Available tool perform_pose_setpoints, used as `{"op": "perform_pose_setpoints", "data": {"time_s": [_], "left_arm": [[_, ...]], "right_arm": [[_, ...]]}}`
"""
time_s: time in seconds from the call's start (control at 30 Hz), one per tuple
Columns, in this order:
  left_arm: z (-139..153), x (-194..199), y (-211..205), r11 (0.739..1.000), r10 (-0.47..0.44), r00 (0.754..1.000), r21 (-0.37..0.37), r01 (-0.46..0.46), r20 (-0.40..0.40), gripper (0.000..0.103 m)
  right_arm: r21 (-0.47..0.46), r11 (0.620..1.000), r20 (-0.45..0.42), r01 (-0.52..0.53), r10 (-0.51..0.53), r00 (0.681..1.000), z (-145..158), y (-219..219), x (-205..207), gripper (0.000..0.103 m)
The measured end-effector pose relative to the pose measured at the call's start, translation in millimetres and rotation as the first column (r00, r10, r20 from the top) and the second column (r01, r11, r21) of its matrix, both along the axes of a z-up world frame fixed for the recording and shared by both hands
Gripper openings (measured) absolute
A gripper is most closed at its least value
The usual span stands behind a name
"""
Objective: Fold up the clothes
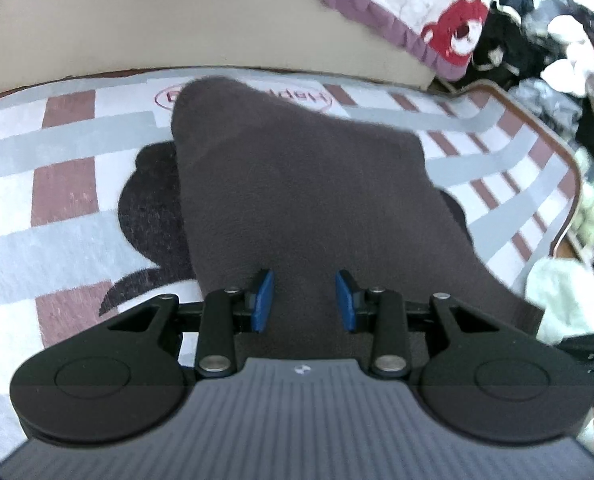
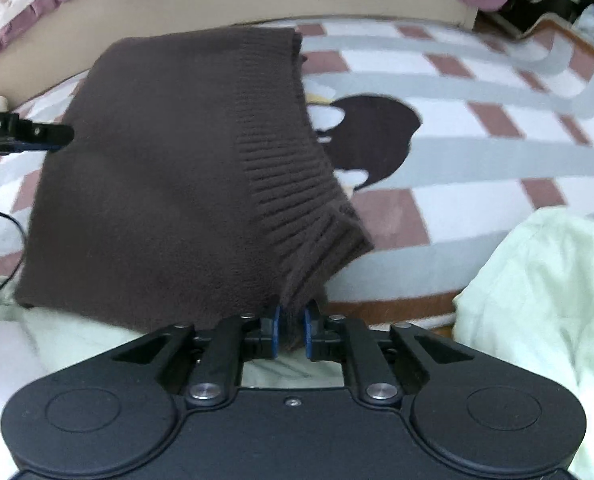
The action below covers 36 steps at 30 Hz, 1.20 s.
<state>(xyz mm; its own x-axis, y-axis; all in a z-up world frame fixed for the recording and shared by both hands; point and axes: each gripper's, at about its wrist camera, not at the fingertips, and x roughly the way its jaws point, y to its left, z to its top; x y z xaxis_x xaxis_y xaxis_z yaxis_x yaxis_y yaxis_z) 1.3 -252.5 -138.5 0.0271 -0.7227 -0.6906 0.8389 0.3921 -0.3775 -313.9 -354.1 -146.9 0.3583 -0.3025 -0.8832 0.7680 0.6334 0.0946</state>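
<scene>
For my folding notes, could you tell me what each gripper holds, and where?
The right gripper pinches the brown sweater by its ribbed hem corner; the left gripper is open, holding nothing.

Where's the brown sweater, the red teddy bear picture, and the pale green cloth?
brown sweater (image 2: 145, 184): right wrist view, on the smooth knit body.
red teddy bear picture (image 1: 459, 26): left wrist view, on the bear's face.
pale green cloth (image 2: 537, 300): right wrist view, on its crumpled middle.
</scene>
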Motion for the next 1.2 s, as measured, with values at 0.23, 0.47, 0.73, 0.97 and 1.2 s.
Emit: {"op": "perform_pose_setpoints", "data": {"time_s": [0.23,0.47,0.73,0.97,1.2], "left_arm": [[26,40,9,0.984,0.1,0.995,-0.151,-0.096,0.022,0.062],[0,78,-47,0.996,0.091,0.985,0.015,-0.09,-0.145,0.062],[-46,110,-56,0.982,0.186,0.959,0.009,-0.189,-0.216,0.083],[-47,104,-70,0.988,0.155,0.968,0.031,-0.152,-0.195,0.083],[-52,106,-69,0.996,0.09,0.976,0.03,-0.086,-0.199,0.084]], "right_arm": [[0.241,0.967,0.144,0.08,-0.118,0.983,54,-68,-5,0.044],[0.105,0.993,0.325,-0.046,0.009,0.946,99,-138,75,0.078],[0.182,0.983,0.266,0.021,-0.07,0.961,38,-229,144,0.078],[0.274,0.962,0.304,0.003,-0.09,0.948,0,-263,139,0.078],[0.303,0.953,0.375,0.004,-0.123,0.919,-21,-265,136,0.045]]}}
